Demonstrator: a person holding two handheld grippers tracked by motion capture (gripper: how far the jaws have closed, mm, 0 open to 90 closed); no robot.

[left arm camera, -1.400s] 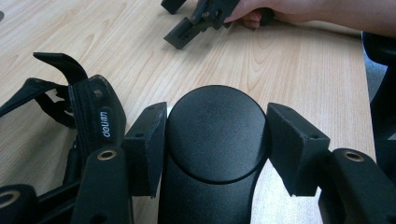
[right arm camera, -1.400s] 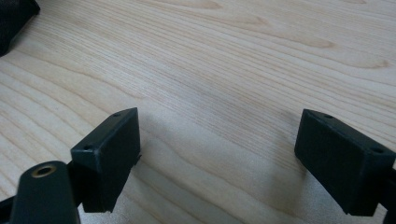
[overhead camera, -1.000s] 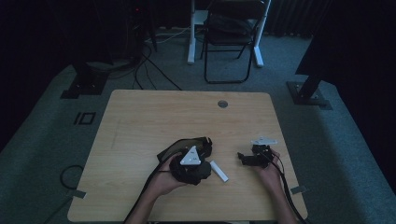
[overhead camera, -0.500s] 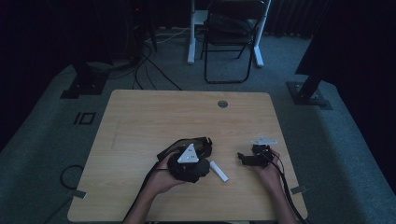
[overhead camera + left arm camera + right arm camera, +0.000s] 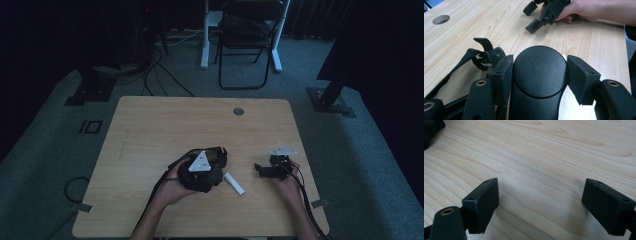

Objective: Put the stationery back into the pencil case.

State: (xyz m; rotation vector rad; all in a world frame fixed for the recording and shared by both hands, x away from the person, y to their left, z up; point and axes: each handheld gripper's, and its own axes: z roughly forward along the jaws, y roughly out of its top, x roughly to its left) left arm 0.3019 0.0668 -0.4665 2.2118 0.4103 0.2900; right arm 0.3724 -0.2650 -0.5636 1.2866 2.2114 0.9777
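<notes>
My left gripper (image 5: 537, 75) clasped a black round-capped object (image 5: 539, 72) low on the table (image 5: 150, 130); my right gripper (image 5: 544, 205) rested wide and empty nearby. Next, I judged, came lifting it clear.

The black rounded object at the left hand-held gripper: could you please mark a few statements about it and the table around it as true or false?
1. The black rounded object sits between the left hand-held gripper's jaws. True.
2. The right hand-held gripper is clamped on a white stick. False: its jaws stand wide apart over bare table.
3. A white stick lies on the table between the two hands. True.
4. The table has no hole. False: a round hole sits near its far edge.
</notes>
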